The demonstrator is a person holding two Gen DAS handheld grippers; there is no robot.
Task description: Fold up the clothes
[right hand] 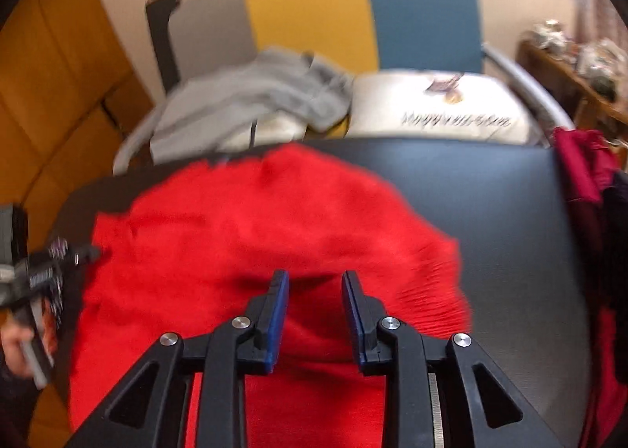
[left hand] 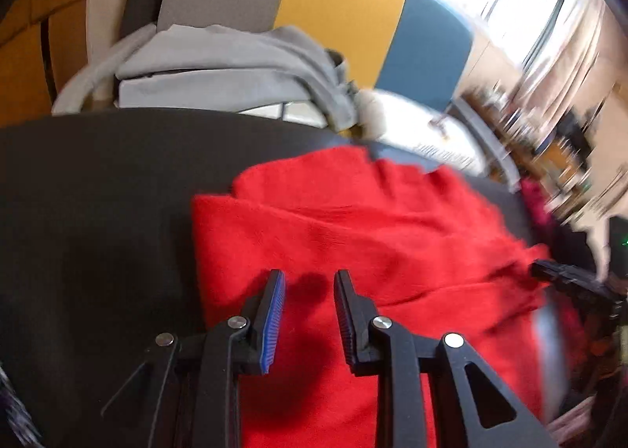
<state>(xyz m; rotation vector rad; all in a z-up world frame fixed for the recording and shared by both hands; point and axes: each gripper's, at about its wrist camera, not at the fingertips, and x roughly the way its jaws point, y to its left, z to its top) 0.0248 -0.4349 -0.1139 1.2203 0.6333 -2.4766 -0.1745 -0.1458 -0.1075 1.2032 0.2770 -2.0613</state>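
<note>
A fuzzy red knit garment (left hand: 353, 236) lies on a smooth, matt dark table (left hand: 98, 181), beside grey cloth (left hand: 235, 59).

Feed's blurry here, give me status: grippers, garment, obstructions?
Left gripper and right gripper open, empty. Red knitted garment partly folded on dark table. Nothing obstructing.

The left black two-finger gripper with blue ribbed pads (left hand: 309, 278) points steeply downward, its jaws parted with an empty gap between them. The right black two-finger gripper with dark blue pads (right hand: 316, 278) tilts down likewise, jaws apart and nothing pinched. In the right wrist view a bare hand (right hand: 17, 346) grips the left tool's handle.
</note>
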